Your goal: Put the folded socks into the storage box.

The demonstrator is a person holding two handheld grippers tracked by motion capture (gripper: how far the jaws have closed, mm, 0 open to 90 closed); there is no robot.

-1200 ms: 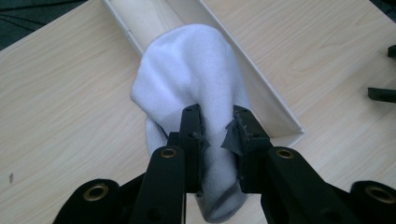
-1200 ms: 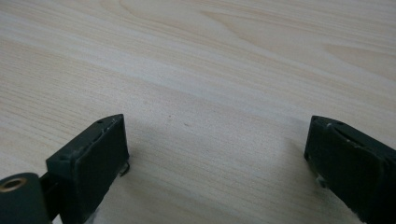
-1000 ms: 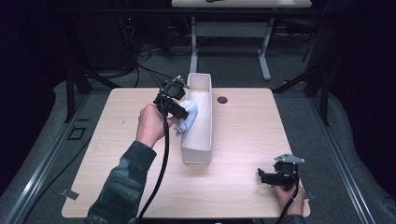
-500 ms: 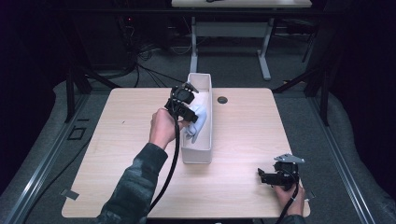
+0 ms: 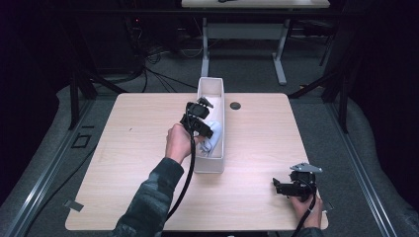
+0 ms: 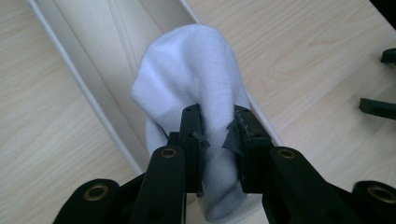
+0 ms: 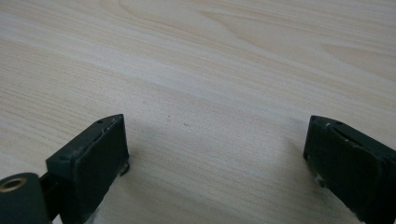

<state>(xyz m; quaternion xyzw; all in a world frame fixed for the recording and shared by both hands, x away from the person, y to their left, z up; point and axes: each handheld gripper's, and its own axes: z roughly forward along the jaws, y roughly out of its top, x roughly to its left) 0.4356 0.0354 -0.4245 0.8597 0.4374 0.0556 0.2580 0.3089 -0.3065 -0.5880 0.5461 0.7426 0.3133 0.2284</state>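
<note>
On the light wooden tabletop (image 5: 123, 163) a long, narrow white bin (image 5: 216, 165) lies along the middle, with one short end close to the far edge and the other end reaching toward the near edge. The left gripper (image 5: 200, 118) hangs over the left wall of this bin, about halfway along its length, and its fingers (image 6: 191, 135) pinch a white cloth (image 6: 196, 79) between them. In the left gripper view the cloth is squeezed at its lower part between the two black pads, and its rounded, folded upper part bulges beyond the fingertips, over the inside of the bin. In the high view the cloth (image 5: 211, 138) is partly inside the bin, lying against the left wall just under the gripper; I cannot tell if it touches the bottom. The person's left hand (image 5: 179, 143) holds the gripper from the near side, and a black cable runs back along the dark sleeve. The right gripper (image 5: 276, 186) rests near the near right corner of the tabletop, well apart from the bin, held by the right hand (image 5: 307, 207). Its fingers (image 7: 93, 158) are spread wide, with only bare wood between them. A small dark round cap (image 5: 235, 105) sits in the tabletop near the far edge, just right of the bin.
</note>
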